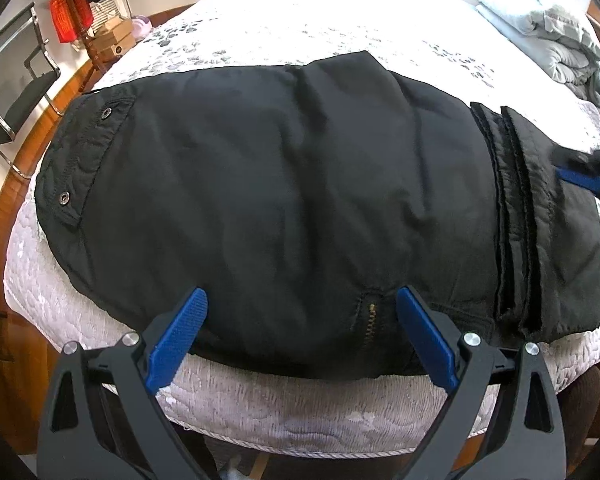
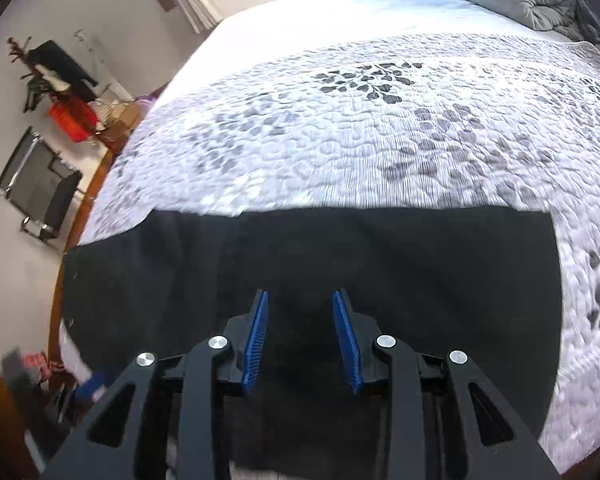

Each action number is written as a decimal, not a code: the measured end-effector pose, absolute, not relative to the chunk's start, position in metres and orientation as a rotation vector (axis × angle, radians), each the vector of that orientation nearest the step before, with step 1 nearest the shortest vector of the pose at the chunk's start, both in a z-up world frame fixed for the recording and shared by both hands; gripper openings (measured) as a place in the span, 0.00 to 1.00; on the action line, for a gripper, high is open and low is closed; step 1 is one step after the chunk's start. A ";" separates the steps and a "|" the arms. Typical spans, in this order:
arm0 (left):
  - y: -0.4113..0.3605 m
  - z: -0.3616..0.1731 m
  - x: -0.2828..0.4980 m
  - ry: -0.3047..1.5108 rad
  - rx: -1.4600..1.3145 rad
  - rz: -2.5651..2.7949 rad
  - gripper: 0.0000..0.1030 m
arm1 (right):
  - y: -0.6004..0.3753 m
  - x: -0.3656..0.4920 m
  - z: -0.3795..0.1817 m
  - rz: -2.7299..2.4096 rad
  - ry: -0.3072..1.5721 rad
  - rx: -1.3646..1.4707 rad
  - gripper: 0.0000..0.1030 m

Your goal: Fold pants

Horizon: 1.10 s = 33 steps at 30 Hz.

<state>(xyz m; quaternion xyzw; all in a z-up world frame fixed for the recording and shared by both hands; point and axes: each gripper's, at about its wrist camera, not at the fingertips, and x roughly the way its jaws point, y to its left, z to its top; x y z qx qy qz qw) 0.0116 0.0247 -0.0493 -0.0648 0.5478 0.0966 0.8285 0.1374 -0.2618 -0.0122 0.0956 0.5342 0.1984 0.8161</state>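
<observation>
Left tongs [image 1: 302, 300] wide open over black pants [image 1: 280, 200], right tongs [image 2: 302, 300] narrowly parted, holding nothing

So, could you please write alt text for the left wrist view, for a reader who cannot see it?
Black pants, folded into a thick bundle, lie on a white quilted bedspread near the bed's edge. The left gripper hovers over their near edge, blue fingers wide apart and holding nothing. The blurred right gripper shows at the right edge.
</observation>
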 end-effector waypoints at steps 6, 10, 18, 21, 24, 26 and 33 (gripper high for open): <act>0.029 -0.049 0.011 1.160 -0.139 0.211 0.93 | -0.252 0.158 -0.043 0.363 1.184 0.176 0.35; 0.032 -0.053 0.013 1.170 -0.167 0.208 0.93 | -0.254 0.156 -0.050 0.384 1.185 0.196 0.34; 0.035 -0.049 0.024 1.157 -0.149 0.238 0.93 | -0.278 0.138 -0.041 0.365 1.155 0.295 0.34; 0.040 -0.047 0.032 1.150 -0.163 0.261 0.93 | -0.283 0.125 -0.045 0.367 1.154 0.279 0.34; 0.044 -0.045 0.038 1.136 -0.179 0.277 0.93 | -0.281 0.117 -0.052 0.362 1.157 0.213 0.34; 0.045 -0.044 0.042 1.138 -0.180 0.283 0.93 | -0.280 0.114 -0.051 0.360 1.159 0.193 0.34; 0.048 -0.047 0.049 1.143 -0.177 0.289 0.93 | -0.271 0.100 -0.051 0.354 1.148 0.097 0.38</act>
